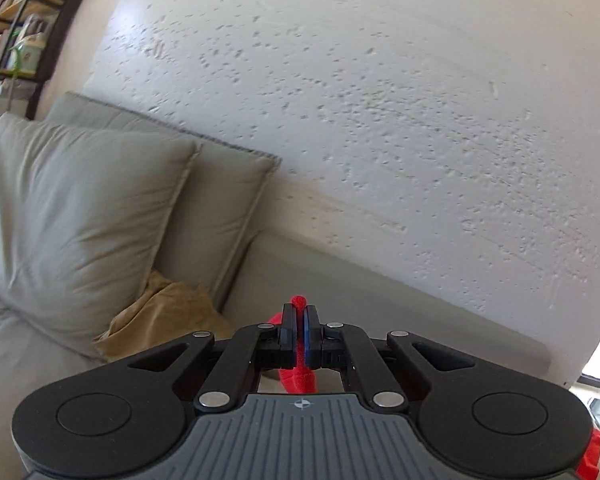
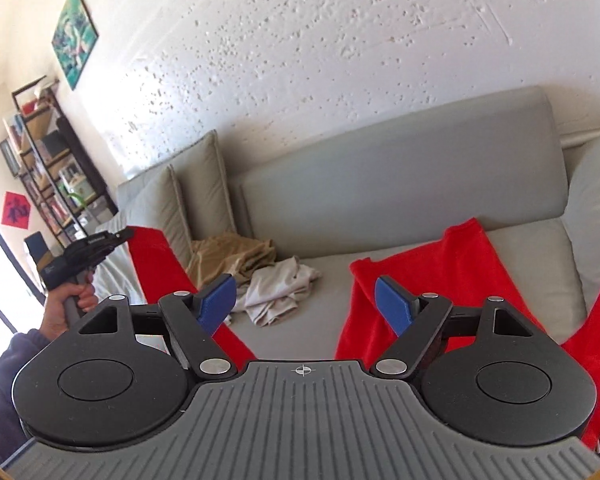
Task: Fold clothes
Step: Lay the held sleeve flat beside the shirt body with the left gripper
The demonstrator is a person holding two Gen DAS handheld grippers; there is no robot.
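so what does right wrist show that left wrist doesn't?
Right wrist only: the open right tool, the red garment spread across the sofa seat, a white crumpled cloth, a framed picture on the wall, and the person's left hand holding the left tool from outside.

Left wrist only: the left tool up close, shut on a pinch of red fabric.

Both: the grey sofa, its cushions, the tan garment, the bookshelf and the textured wall.
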